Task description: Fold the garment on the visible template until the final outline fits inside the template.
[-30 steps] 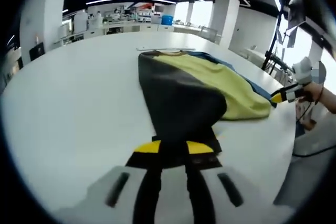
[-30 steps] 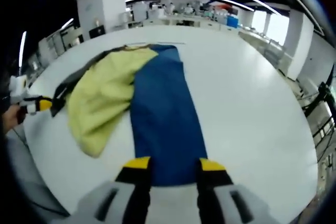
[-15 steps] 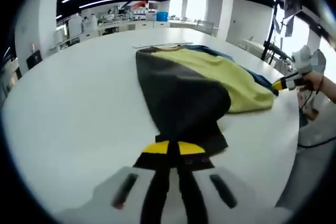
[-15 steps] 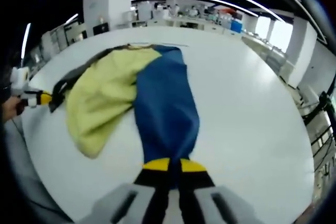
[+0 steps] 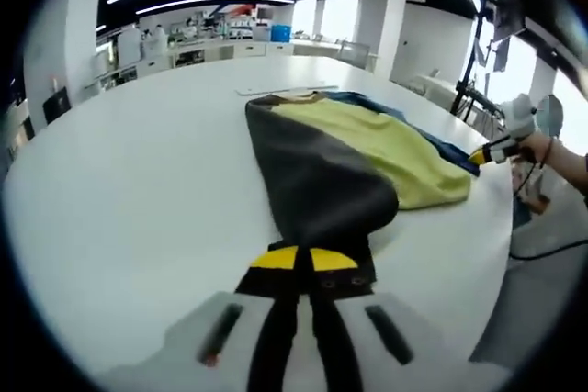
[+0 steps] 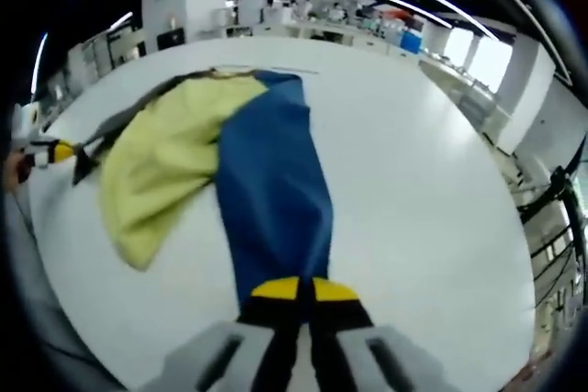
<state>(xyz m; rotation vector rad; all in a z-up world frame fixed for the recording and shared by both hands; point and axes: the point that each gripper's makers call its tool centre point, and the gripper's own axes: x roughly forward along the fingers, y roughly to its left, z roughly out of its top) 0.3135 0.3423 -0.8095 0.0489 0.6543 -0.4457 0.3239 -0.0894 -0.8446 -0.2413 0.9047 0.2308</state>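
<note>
A three-coloured garment lies on the white table point(image 5: 119, 190): a black panel point(image 5: 312, 172), a yellow middle point(image 5: 386, 149) and a blue panel point(image 6: 271, 199). In the left gripper view, my left gripper point(image 5: 303, 259) is shut on the near end of the black panel, lifting it slightly. In the right gripper view, my right gripper point(image 6: 299, 289) is shut on the near end of the blue panel. The yellow middle point(image 6: 161, 167) sags loosely between them. The right gripper point(image 5: 487, 153) appears at the far right of the left view, and the left gripper point(image 6: 55, 151) at the far left of the right view.
A thin pale strip point(image 5: 271, 91) lies on the table just beyond the garment's far end. The white table point(image 6: 432, 190) stretches wide on both sides. Pillars, desks and equipment stand in the background. A stand with cables point(image 5: 478, 80) rises beyond the table's right edge.
Both grippers have closed on the garment's near ends, left on black, right on blue, since one second ago. The held ends are now bunched and slightly raised.
</note>
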